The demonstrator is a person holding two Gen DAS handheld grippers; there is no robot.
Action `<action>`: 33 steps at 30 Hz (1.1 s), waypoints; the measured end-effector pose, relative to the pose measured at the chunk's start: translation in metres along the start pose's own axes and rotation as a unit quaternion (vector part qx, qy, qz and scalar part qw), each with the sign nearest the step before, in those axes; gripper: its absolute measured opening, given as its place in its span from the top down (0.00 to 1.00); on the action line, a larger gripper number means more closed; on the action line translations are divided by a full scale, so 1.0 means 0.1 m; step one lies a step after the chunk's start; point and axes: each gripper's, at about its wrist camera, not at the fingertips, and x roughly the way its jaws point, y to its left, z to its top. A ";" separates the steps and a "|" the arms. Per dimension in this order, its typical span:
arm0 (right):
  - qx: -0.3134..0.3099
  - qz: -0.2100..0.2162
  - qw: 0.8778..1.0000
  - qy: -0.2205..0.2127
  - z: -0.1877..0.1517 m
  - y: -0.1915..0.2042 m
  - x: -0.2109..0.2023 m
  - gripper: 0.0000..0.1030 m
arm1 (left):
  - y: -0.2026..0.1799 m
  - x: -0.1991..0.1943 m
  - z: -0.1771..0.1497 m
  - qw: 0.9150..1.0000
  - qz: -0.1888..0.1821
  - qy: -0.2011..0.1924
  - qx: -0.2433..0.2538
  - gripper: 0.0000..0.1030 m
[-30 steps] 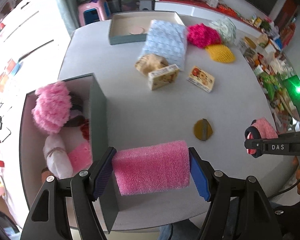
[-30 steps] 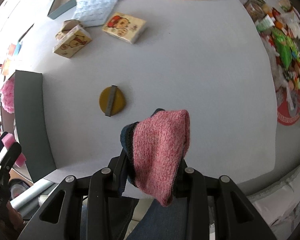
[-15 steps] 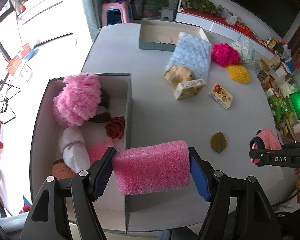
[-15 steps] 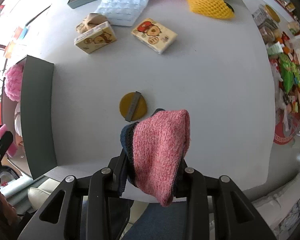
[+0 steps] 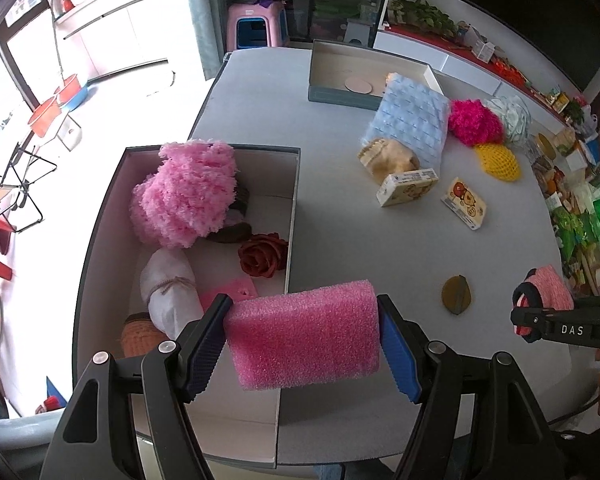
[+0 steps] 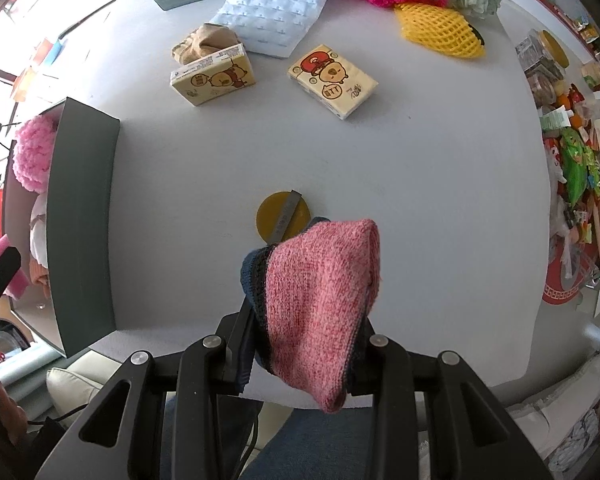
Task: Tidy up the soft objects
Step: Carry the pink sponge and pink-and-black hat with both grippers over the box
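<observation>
My left gripper [image 5: 302, 342] holds a pink foam block [image 5: 304, 346] squeezed between its two blue pads [image 5: 398, 354]. The long axis of the block runs across, from one finger to the other, and it lies about level. It hangs above the right wall of the grey storage box [image 5: 294, 216], partly over the inside and partly over the white table [image 5: 364, 248]. In the box I see a fluffy pink yarn ball [image 5: 184, 194], a dark red fabric rose [image 5: 262, 254] and a white cloth bundle tied with string [image 5: 168, 294].

My right gripper [image 6: 306, 344] is closed on a pink knitted sock [image 6: 320, 304] with a dark blue cuff. The sock stands up between the fingers, its long axis pointing forward and up, and its lower end hangs toward me. Just beyond it a round yellow disc [image 6: 282, 218] lies on the table.
</observation>
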 end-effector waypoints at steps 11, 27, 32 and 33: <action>-0.017 -0.010 1.000 0.004 0.05 0.09 -0.01 0.64 | 0.15 0.03 0.02 1.000 0.003 -0.001 -0.026 0.30; -0.039 -0.028 0.999 -0.001 0.09 0.23 -0.10 0.64 | 0.29 0.08 0.05 0.999 0.001 -0.002 -0.055 0.30; -0.067 -0.033 0.997 -0.017 0.17 0.38 -0.21 0.64 | 0.48 0.06 0.01 0.997 0.015 -0.002 -0.081 0.30; -0.072 -0.033 0.997 -0.019 0.19 0.41 -0.23 0.64 | 0.53 0.07 0.00 0.996 0.017 0.000 -0.088 0.30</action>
